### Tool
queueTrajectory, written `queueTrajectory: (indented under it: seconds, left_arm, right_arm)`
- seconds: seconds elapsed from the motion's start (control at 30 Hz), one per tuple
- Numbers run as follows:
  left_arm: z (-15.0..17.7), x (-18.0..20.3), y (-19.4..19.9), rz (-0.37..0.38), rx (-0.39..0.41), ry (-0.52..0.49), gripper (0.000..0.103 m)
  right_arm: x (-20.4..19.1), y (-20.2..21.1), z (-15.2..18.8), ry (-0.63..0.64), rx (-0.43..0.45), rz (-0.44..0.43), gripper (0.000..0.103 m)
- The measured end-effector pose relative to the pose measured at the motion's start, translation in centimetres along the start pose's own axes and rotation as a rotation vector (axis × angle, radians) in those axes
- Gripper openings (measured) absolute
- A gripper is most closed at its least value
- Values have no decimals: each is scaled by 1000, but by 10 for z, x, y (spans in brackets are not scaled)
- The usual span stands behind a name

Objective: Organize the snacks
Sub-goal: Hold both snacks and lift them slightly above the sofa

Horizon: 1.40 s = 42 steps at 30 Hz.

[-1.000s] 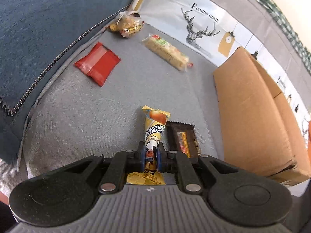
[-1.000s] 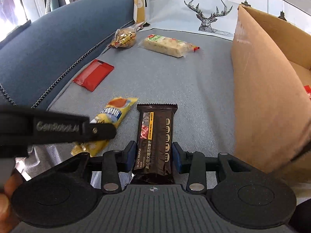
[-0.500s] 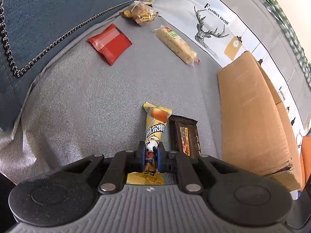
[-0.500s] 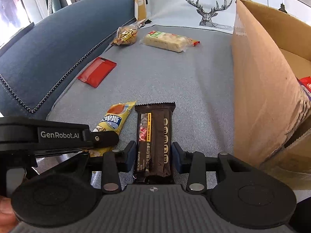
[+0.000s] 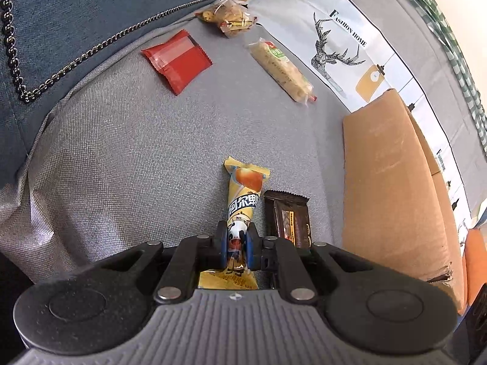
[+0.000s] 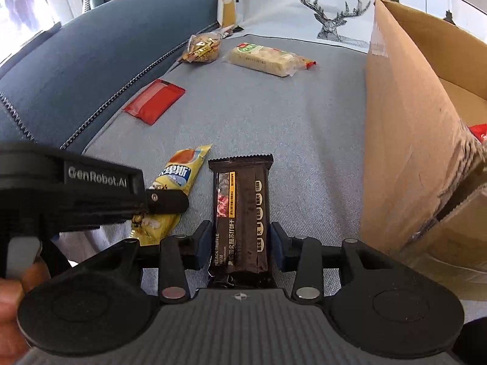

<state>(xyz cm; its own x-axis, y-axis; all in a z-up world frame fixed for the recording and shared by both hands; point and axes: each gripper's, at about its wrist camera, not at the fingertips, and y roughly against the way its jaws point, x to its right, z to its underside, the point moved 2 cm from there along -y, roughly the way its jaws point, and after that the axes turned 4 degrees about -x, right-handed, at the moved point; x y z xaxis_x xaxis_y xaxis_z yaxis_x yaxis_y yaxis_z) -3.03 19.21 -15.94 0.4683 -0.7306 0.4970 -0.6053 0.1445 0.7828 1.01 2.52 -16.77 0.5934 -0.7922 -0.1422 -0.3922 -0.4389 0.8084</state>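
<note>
My left gripper (image 5: 236,240) is shut on a yellow snack packet (image 5: 245,191), pinching its middle; the packet also shows in the right wrist view (image 6: 178,176) beside the left gripper's body (image 6: 91,188). My right gripper (image 6: 240,240) is shut on a dark brown black-truffle cracker pack (image 6: 240,206), which also shows in the left wrist view (image 5: 287,216). Both packs are held just above the grey sofa seat (image 5: 137,167). The open cardboard box (image 6: 408,127) stands to the right.
A red packet (image 5: 176,59), a clear bag of small sweets (image 5: 228,18) and a long pale biscuit pack (image 5: 281,70) lie farther back. A blue backrest (image 6: 76,70) rises left. A deer-print cloth (image 6: 331,9) hangs behind. A red item (image 6: 479,130) lies inside the box.
Both grippers have risen with their packs, so the sofa and far snacks sit lower in view. More of the box's inside shows in the right wrist view.
</note>
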Motion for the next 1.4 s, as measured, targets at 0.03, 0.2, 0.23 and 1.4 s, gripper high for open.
queueTrajectory:
  seconds: [0.03, 0.2, 0.23, 1.4]
  left_arm:
    - [0, -1, 0, 3, -2, 0, 12]
    - [-1, -3, 0, 12, -6, 1, 12]
    - [-1, -3, -1, 11, -6, 0, 12]
    - [3, 8, -4, -32, 11, -73, 12]
  right_arm:
    - [0, 0, 1, 12, 5, 1, 43]
    - [-6, 0, 8, 82, 41, 16, 44]
    - [-7, 0, 9, 95, 49, 21, 44]
    - [3, 9, 1, 39, 93, -6, 41]
